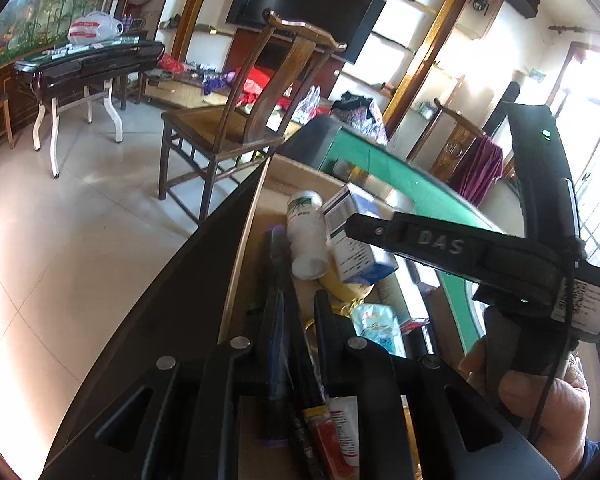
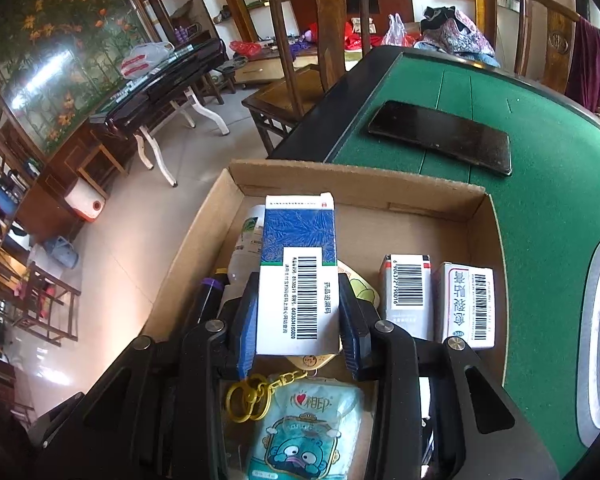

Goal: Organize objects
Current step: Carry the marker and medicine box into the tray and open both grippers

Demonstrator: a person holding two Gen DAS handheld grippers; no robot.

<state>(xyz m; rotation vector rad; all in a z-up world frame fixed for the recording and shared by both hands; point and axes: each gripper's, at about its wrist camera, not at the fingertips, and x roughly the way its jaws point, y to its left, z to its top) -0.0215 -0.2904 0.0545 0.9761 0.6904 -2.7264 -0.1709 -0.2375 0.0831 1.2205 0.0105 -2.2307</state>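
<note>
Right gripper (image 2: 298, 316) tilts steeply down over the brown cardboard box (image 2: 476, 200), fingers pinching the blue-and-white medicine carton (image 2: 298, 280). Left gripper (image 1: 296, 312) angles down at seven o'clock, fingers pinching dark pens (image 1: 278, 280).

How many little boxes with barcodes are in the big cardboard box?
3. The blue-and-white box is held in the right claw; two small boxes stand side by side right of it. Others may be hidden underneath.
</note>
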